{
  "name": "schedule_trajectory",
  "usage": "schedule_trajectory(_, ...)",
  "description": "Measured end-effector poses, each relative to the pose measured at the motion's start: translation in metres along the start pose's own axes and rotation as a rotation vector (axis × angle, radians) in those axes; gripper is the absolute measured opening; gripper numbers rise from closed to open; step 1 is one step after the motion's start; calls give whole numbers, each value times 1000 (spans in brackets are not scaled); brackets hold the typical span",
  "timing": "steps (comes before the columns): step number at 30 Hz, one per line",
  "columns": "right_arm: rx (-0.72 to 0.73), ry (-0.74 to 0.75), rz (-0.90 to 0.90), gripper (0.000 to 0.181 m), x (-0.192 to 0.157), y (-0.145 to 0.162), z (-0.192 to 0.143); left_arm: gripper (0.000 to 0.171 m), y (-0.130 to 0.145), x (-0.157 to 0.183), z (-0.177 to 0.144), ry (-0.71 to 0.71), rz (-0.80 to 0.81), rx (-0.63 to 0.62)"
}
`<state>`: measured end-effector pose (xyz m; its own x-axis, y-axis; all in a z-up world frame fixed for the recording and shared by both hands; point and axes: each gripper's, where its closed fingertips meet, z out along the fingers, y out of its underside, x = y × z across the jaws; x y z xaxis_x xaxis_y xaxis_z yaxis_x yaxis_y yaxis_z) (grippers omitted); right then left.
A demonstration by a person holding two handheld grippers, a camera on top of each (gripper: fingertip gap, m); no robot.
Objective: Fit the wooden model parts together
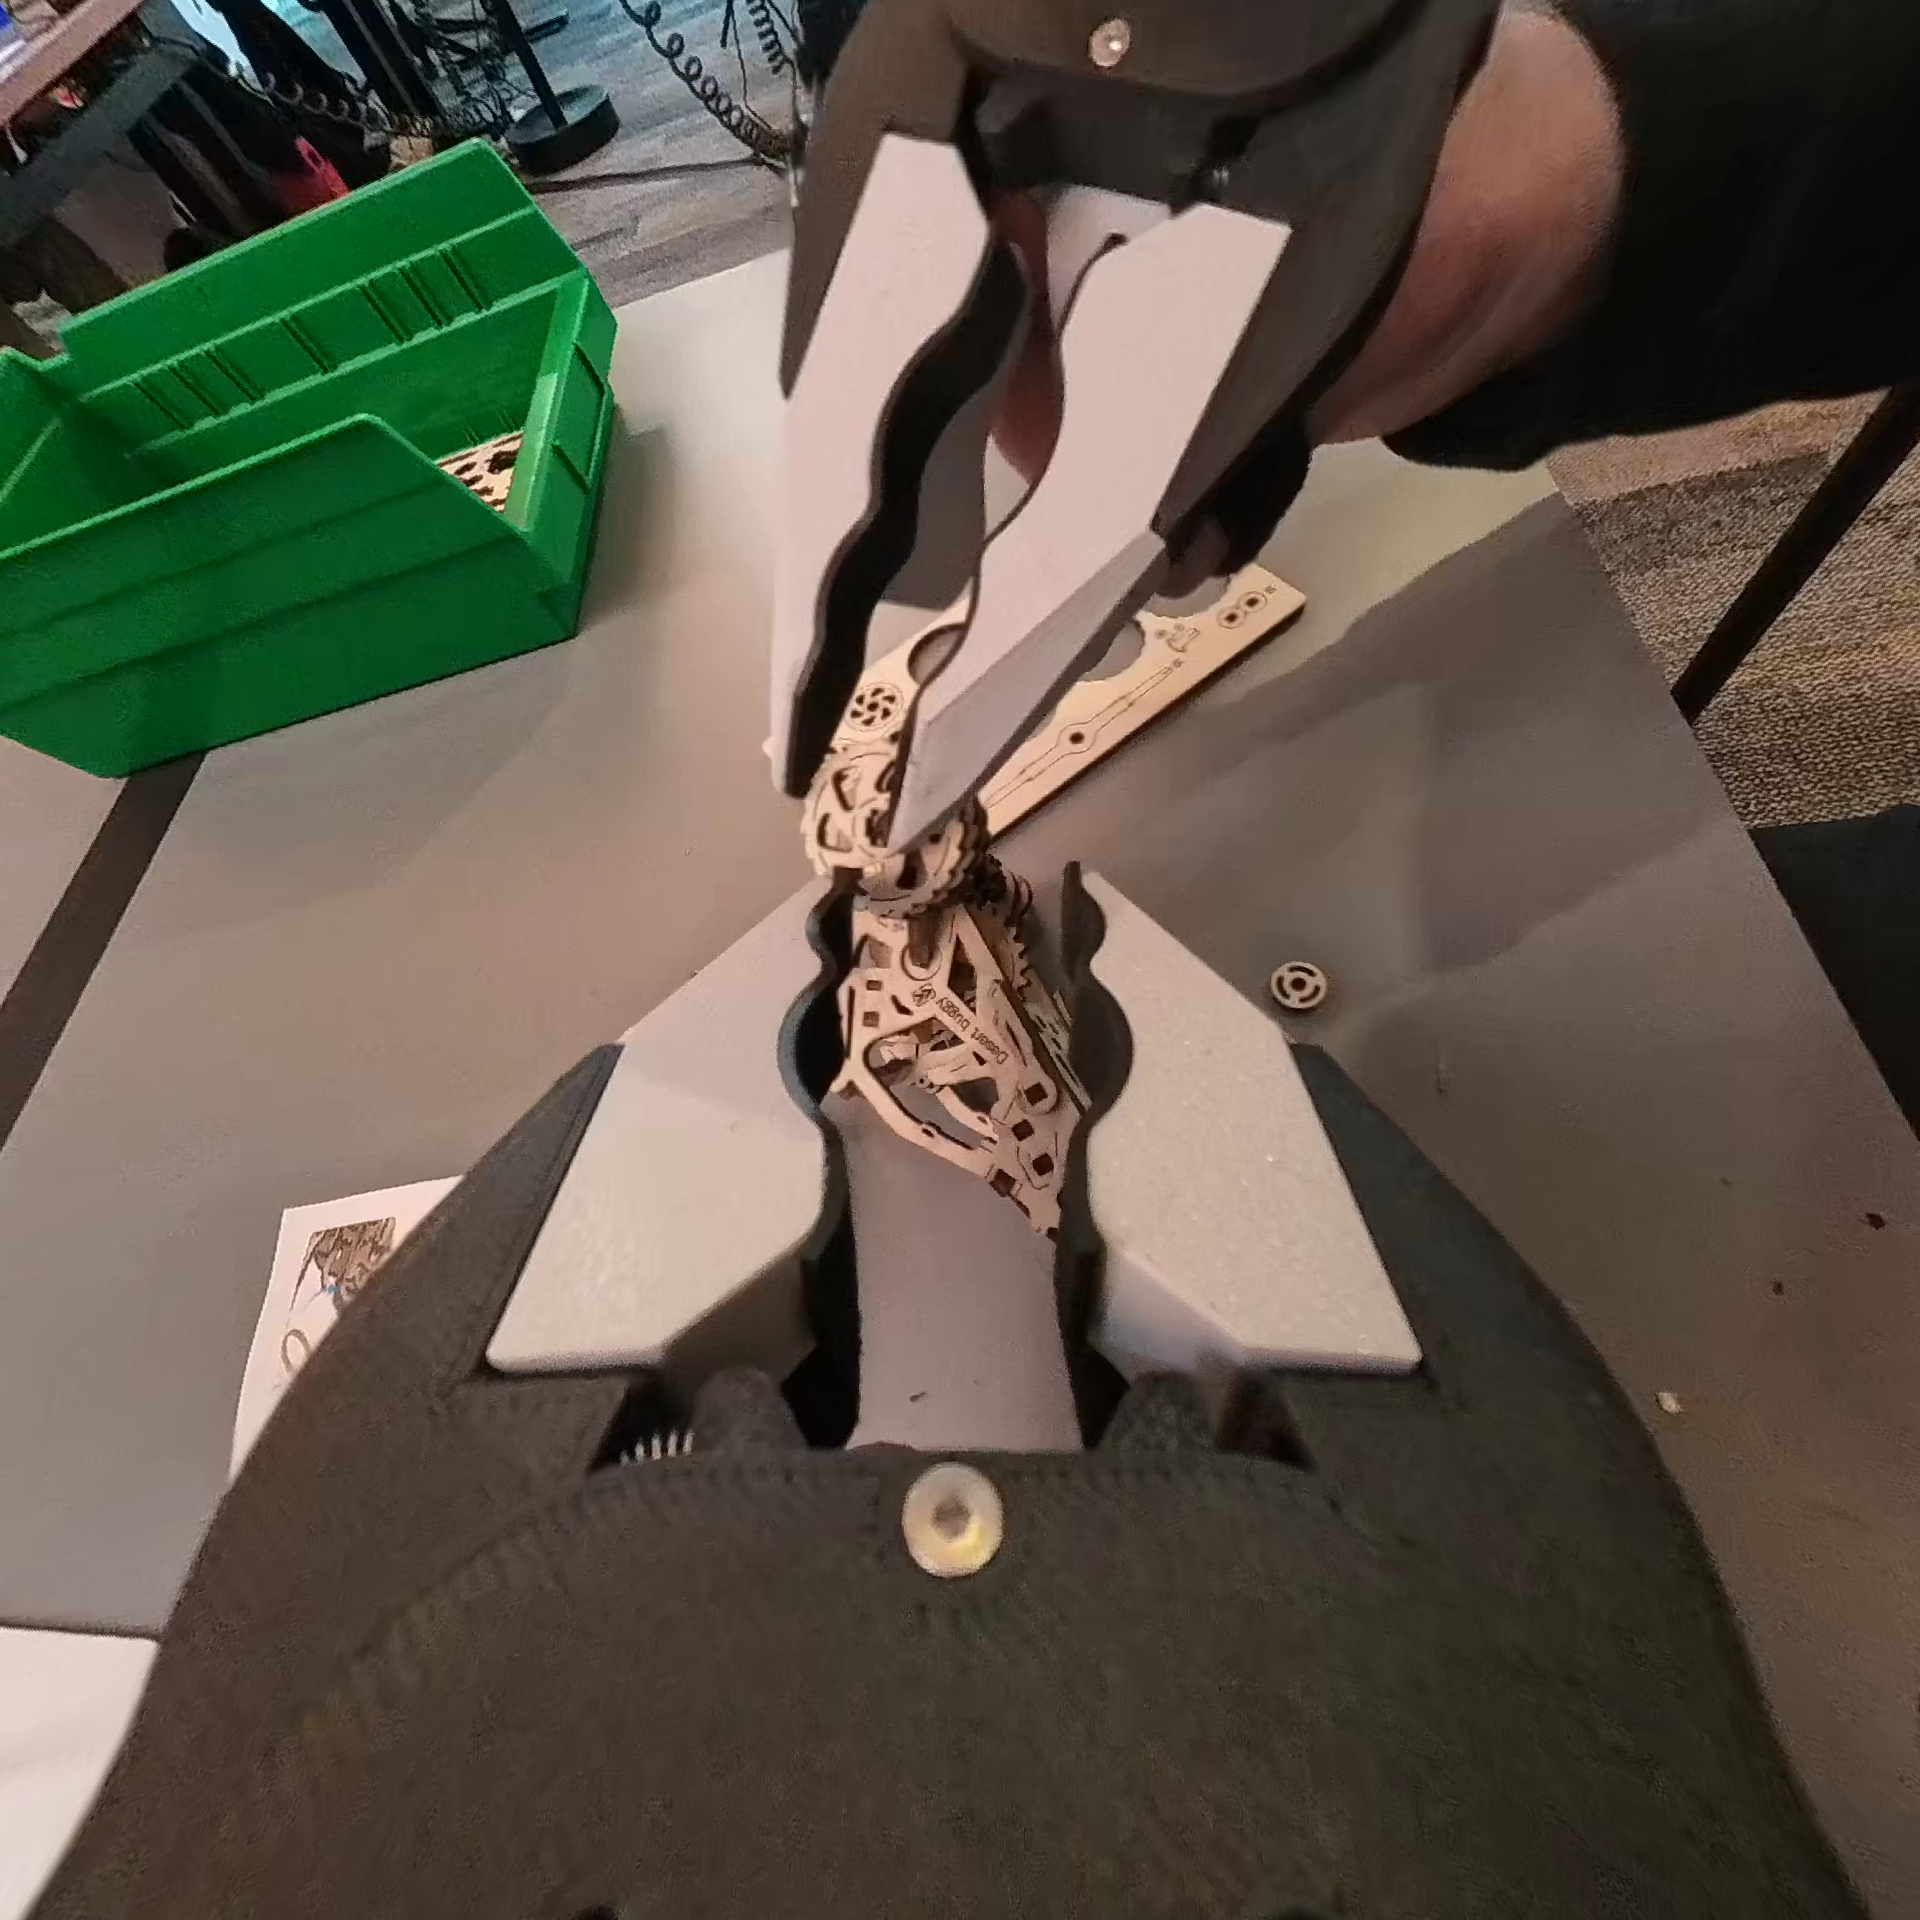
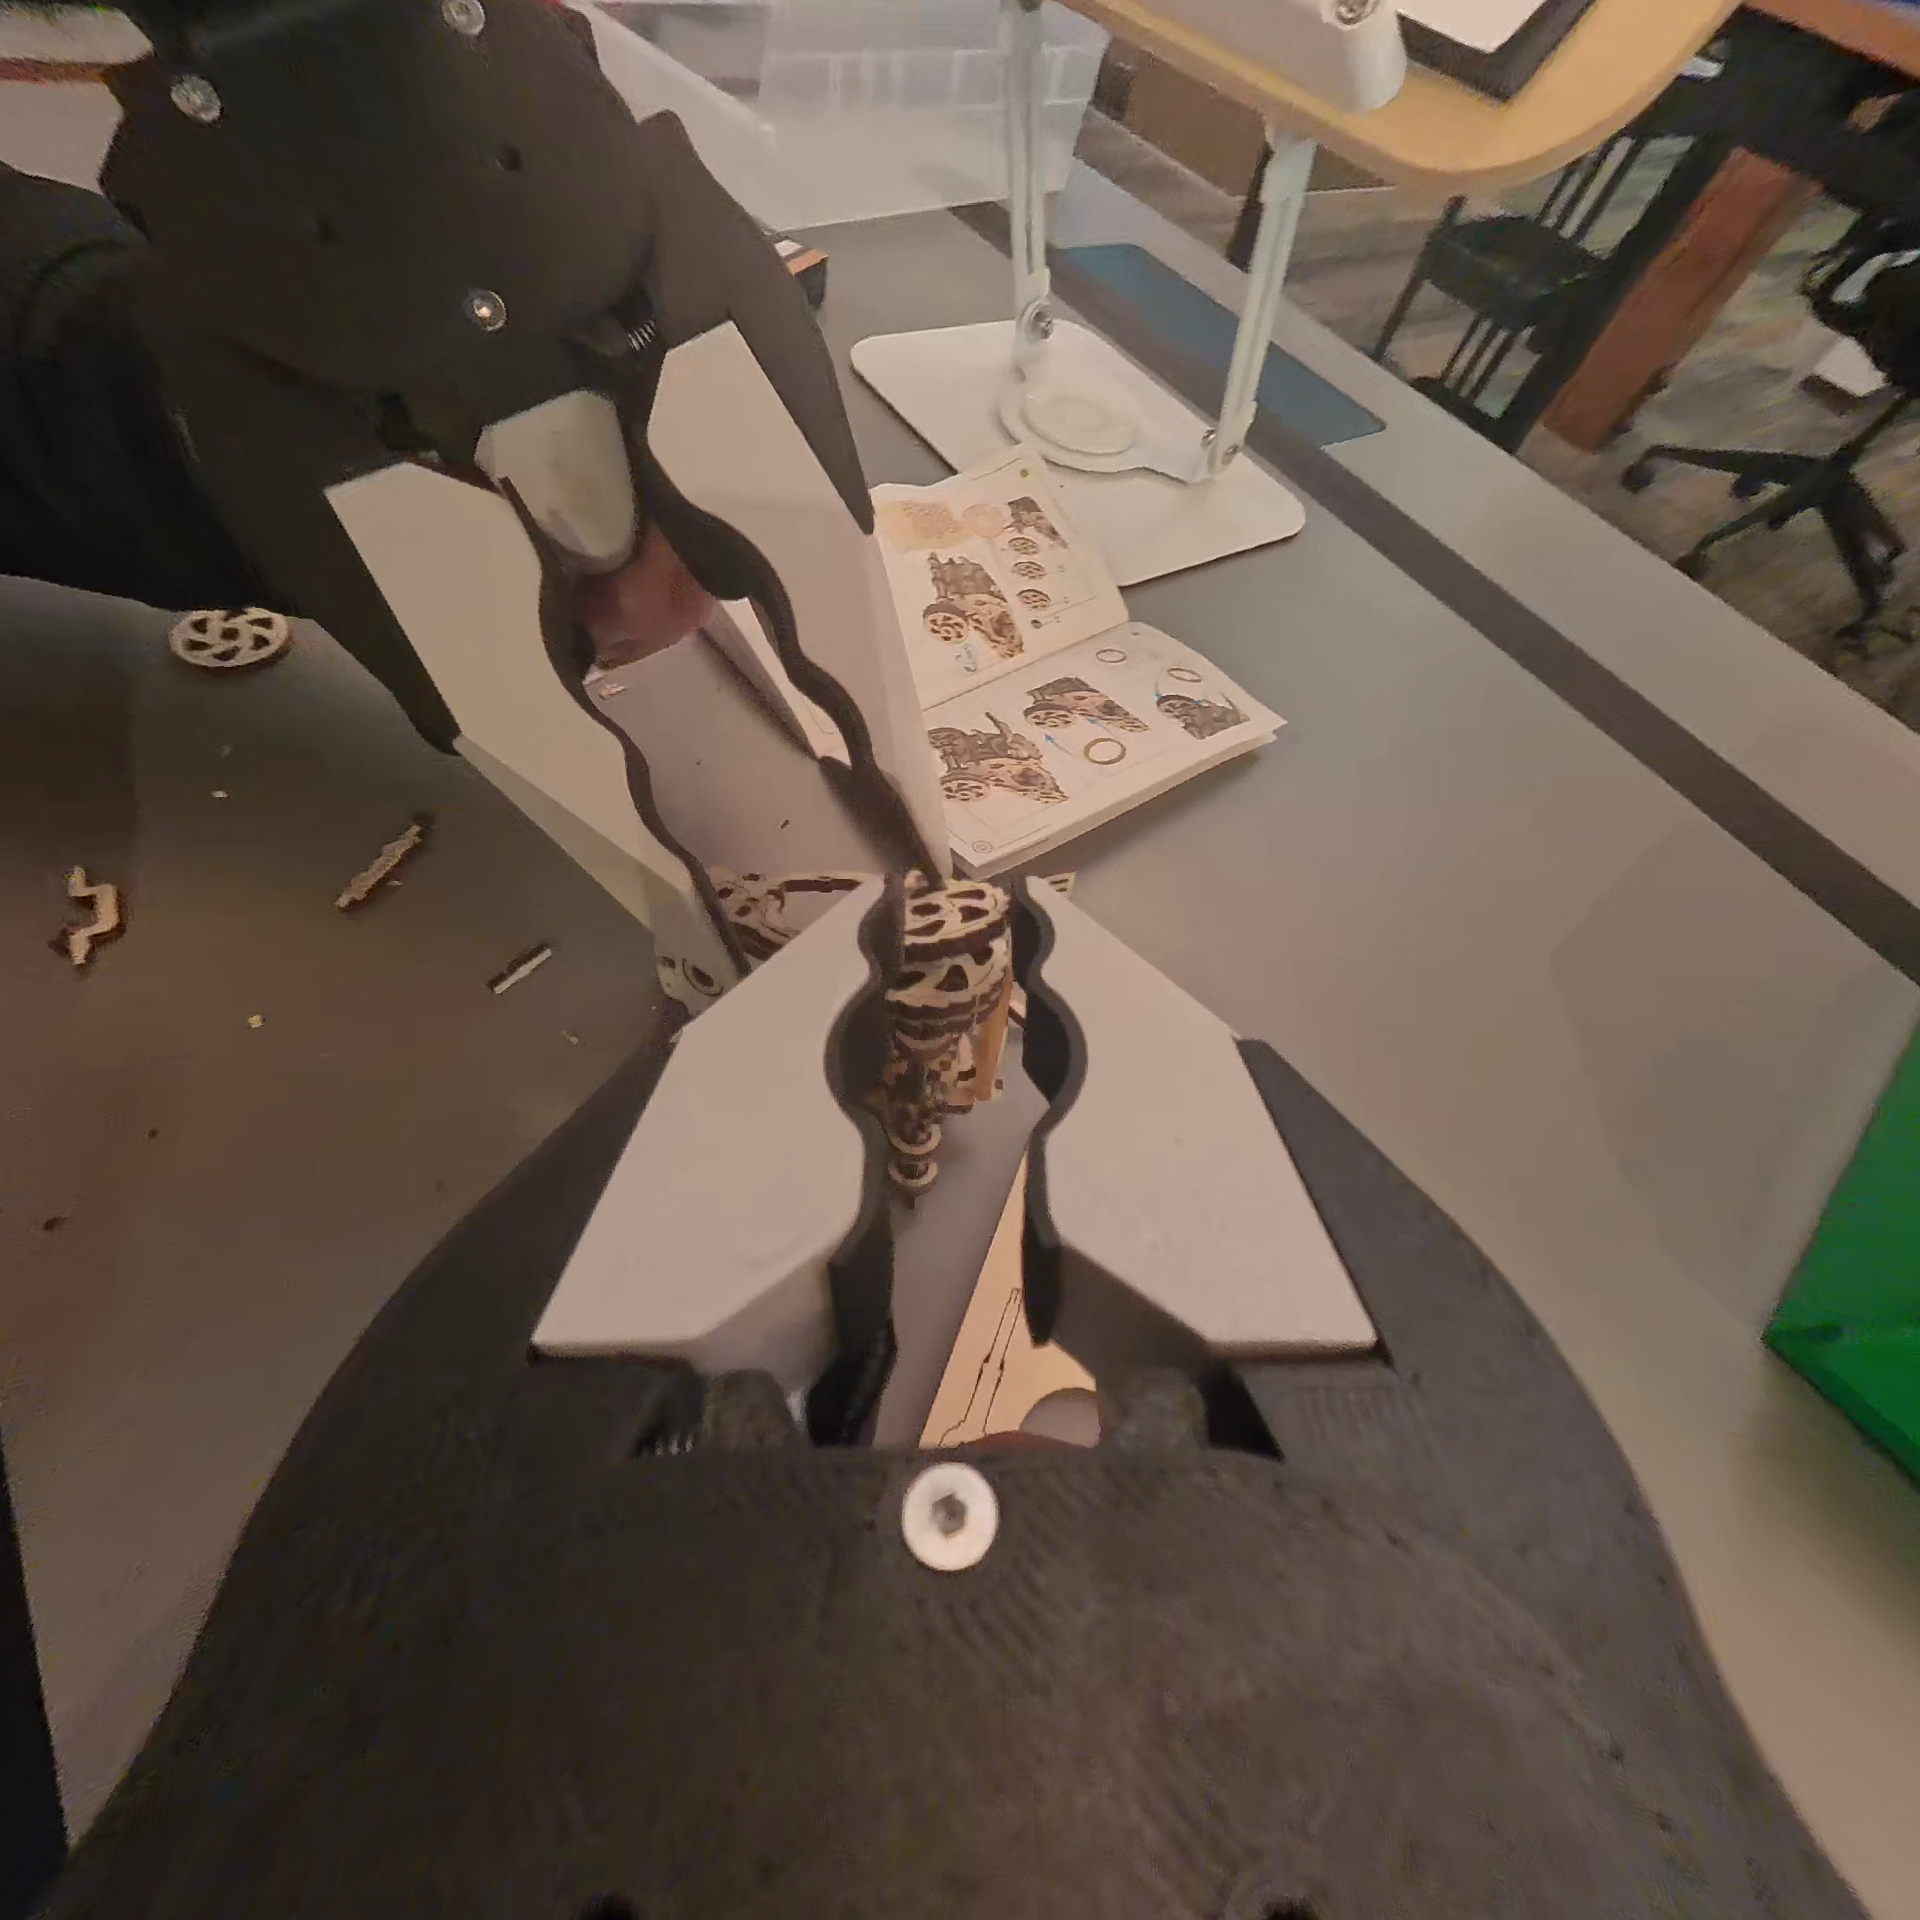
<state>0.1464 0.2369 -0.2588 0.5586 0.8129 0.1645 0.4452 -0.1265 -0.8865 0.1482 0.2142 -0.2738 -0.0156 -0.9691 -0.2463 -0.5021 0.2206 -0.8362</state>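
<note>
My left gripper (image 1: 956, 899) is shut on the pale wooden model frame (image 1: 956, 1070), holding it above the grey table (image 1: 416, 935). My right gripper (image 1: 852, 805) comes down from above, shut on a wooden wheel (image 1: 844, 805) at the model's top end. In the right wrist view, my right gripper (image 2: 956, 899) holds the wheel and its stacked gear parts (image 2: 945, 966) between its grey fingers (image 2: 748, 1143). The left gripper (image 2: 831, 904) reaches in from the upper left and meets it tip to tip. Part of the model (image 2: 753, 914) shows behind.
A green bin (image 1: 260, 540) stands at the left and shows in the right wrist view (image 2: 1849, 1299). A wooden parts sheet (image 1: 1143, 696) lies behind. An open booklet (image 2: 1070, 707), a white lamp base (image 2: 1091, 447), a loose wheel (image 2: 229, 636) and wood scraps (image 2: 382, 868) lie around. The tips of both grippers are at nearly the same place.
</note>
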Motion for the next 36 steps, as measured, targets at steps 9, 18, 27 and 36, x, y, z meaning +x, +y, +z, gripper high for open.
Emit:
schedule_trajectory(9,18,50,33,15,-1,2,-4,35,3,-7,-3,-4,-157,26)
schedule_trajectory(18,50,34,103,21,-2,3,-7,23,-2,-11,0,49,-203,52)
schedule_trajectory(27,71,40,123,22,-3,3,-10,23,-3,-10,1,120,-138,42)
schedule_trajectory(36,96,48,153,23,-3,4,-14,20,-4,-9,2,177,-92,34)
